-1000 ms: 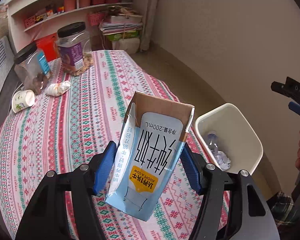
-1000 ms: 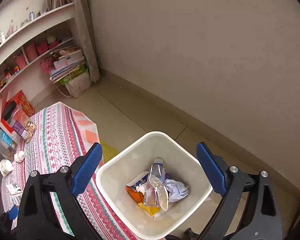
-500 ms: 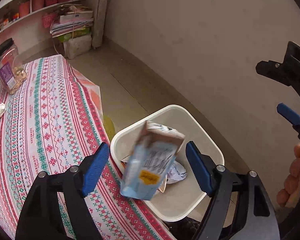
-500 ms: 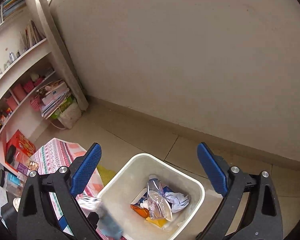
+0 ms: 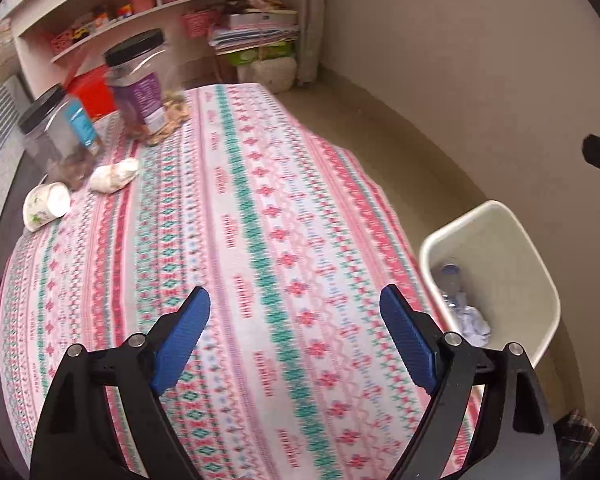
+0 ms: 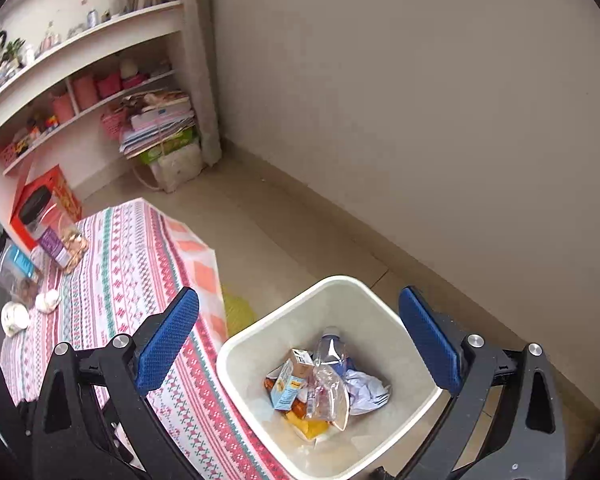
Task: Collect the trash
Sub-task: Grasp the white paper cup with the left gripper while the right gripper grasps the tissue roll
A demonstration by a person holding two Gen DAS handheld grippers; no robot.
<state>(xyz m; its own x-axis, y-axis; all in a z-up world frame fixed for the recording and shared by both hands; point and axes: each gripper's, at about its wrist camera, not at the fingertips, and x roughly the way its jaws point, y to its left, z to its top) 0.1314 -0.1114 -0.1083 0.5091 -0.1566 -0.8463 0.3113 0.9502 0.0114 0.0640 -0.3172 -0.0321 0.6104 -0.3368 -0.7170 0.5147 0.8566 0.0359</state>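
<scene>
Fingers (image 6: 168, 344) spread, carton (image 6: 290, 380) binned below

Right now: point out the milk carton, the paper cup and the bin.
milk carton (image 6: 290, 385), right wrist view, blue front face.
paper cup (image 5: 44, 206), left wrist view, its side wall.
bin (image 6: 352, 282), right wrist view, far rim.

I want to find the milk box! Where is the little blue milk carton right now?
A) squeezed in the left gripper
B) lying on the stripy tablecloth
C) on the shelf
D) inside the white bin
D: the right wrist view shows the milk carton lying in the white bin with other rubbish, and the left gripper is open and empty.
</scene>
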